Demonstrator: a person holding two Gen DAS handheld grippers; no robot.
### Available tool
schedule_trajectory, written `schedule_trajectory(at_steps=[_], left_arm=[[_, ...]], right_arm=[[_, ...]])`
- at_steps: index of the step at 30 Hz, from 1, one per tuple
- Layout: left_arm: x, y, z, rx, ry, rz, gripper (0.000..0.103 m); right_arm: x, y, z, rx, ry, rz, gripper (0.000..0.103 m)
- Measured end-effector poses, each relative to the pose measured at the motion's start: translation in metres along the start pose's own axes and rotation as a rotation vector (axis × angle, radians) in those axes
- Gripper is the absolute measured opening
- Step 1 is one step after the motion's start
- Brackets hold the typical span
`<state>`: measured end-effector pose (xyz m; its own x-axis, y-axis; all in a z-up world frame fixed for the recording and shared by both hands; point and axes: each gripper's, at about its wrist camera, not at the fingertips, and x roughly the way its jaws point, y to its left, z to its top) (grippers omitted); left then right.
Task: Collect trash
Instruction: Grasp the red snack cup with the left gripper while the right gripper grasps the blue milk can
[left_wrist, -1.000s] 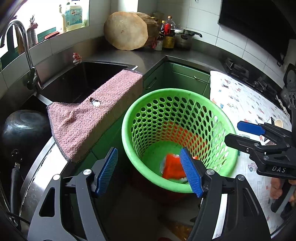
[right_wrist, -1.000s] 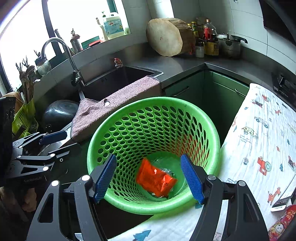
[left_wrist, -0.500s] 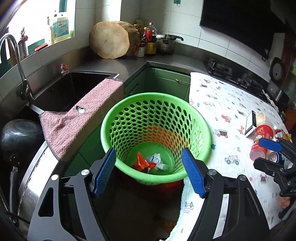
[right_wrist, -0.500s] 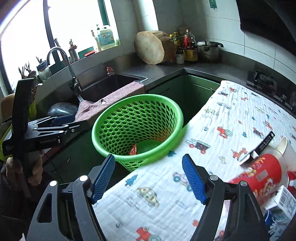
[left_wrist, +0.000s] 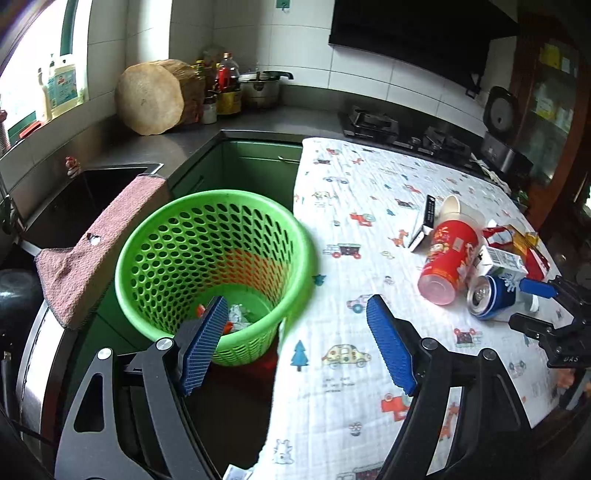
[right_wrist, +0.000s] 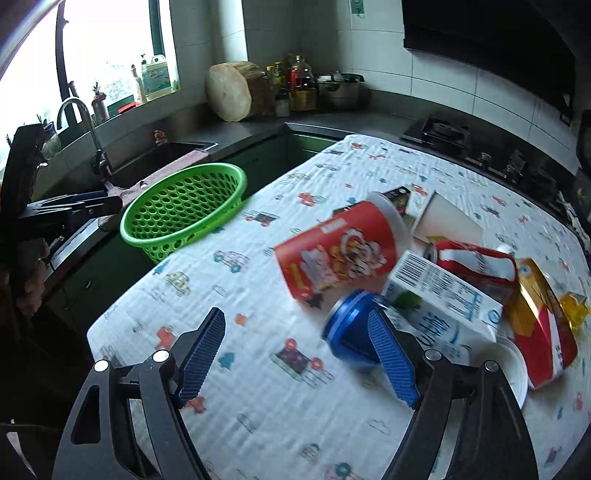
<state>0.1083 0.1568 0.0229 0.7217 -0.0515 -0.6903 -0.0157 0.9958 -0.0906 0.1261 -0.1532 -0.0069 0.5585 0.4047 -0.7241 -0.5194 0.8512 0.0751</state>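
Right wrist view: the right gripper (right_wrist: 297, 356), jaws apart and empty, hovers above the cloth (right_wrist: 258, 406) just beside the trash pile. The blue can (right_wrist: 347, 332) lies on its side nearest, its end partly behind the right pad; touching it are a milk carton (right_wrist: 443, 295) and a red cup (right_wrist: 340, 251). The basket (right_wrist: 184, 206) stands off the table edge, well apart, with scraps already at its bottom (left_wrist: 240, 314). The left gripper (left_wrist: 295, 343), likewise apart and empty, hangs between basket and table. Judged best: straddle the can across its round body, close squarely so it cannot roll, and lift clear before swinging over the basket rim.
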Motion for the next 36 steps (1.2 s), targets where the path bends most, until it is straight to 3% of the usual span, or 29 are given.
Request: schedule_trajectory(at_steps=[11, 23, 36], left_arm=[[0.025, -0.067, 0.006, 0.093, 0.043, -0.098, 0.078], [0.052, -0.094, 0.014, 0.144, 0.087, -0.143, 0.078], [0.078, -0.126, 0.023, 0.193, 0.122, -0.212, 0.078]], right_arm=[[0.009, -0.032, -0.006, -0.133, 0.072, -0.029, 0.077], [0.036, -0.027, 0.000, -0.372, 0.198, -0.028, 0.074], [0.037, -0.011, -0.010, -0.487, 0.300, 0.000, 0.065]])
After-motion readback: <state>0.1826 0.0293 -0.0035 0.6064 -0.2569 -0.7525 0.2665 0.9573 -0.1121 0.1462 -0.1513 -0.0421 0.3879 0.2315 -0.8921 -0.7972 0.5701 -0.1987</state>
